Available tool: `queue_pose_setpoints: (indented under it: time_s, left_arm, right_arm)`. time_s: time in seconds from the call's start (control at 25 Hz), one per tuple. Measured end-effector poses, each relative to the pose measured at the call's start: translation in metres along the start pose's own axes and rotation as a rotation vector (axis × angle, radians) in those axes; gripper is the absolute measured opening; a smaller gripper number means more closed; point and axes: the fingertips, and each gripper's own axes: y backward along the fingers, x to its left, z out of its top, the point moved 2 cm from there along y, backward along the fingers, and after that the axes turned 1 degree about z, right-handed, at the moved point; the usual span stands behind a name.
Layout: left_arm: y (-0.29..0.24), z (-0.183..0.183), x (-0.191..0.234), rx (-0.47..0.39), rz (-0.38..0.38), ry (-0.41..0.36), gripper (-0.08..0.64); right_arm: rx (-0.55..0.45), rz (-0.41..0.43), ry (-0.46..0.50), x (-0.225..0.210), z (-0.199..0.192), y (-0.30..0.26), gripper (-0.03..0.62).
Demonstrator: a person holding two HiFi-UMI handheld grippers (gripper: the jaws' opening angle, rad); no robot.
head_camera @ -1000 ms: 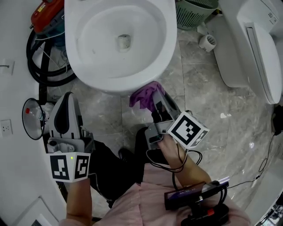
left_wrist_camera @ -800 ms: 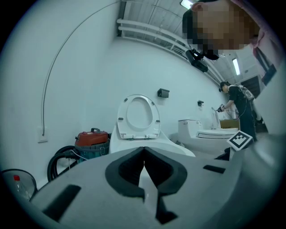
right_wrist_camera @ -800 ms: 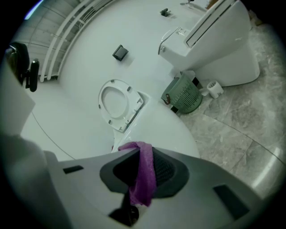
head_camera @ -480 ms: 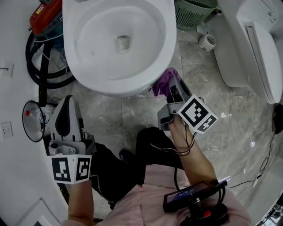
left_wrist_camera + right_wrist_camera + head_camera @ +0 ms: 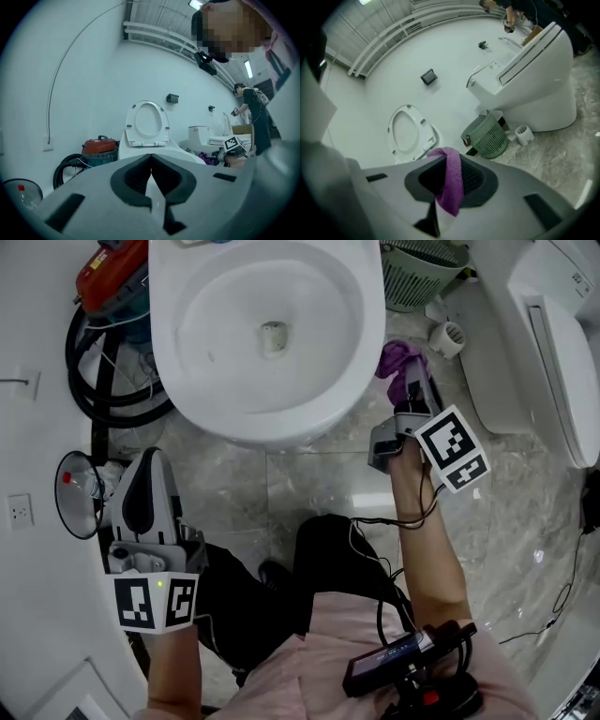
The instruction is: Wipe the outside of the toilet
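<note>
The left gripper (image 5: 150,465) hangs low over the marble floor (image 5: 309,484), its jaws pressed together on nothing. The right gripper (image 5: 412,385) reaches further forward, jaws clamped on a purple cloth (image 5: 398,360) that folds over their tips. Left of this gripper and just beside the cloth stands the toilet (image 5: 272,427), lid raised. The cloth lies at the bowl's outer side, but contact cannot be made out. Ahead of the right gripper sit a small white roll (image 5: 448,336) and a green basket (image 5: 417,273), and to its right a second toilet (image 5: 548,343). Beyond the left gripper lie a black hose (image 5: 89,381) and a red vacuum (image 5: 112,273).
</note>
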Motion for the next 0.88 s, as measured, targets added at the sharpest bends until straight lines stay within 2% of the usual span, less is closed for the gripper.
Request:
queue_pose_setpoints:
  time_s: [0.24, 0.44, 0.64, 0.88]
  left_arm:
    - [0.005, 0.004, 0.006, -0.020, 0.009, 0.013, 0.008]
    - [0.012, 0.014, 0.007, -0.050, 0.012, 0.018, 0.008]
    - [0.028, 0.023, 0.015, -0.082, 0.032, 0.015, 0.008]
    - [0.050, 0.028, 0.036, -0.094, 0.081, 0.011, 0.008]
  right_arm:
    - [-0.090, 0.094, 0.050, 0.043, 0.041, 0.025, 0.061]
    - [-0.091, 0.240, 0.052, 0.096, 0.045, 0.046, 0.061]
    - [-0.045, 0.354, 0.030, 0.143, 0.024, 0.067, 0.063]
    - [0.079, 0.482, -0.041, 0.200, -0.035, 0.092, 0.063]
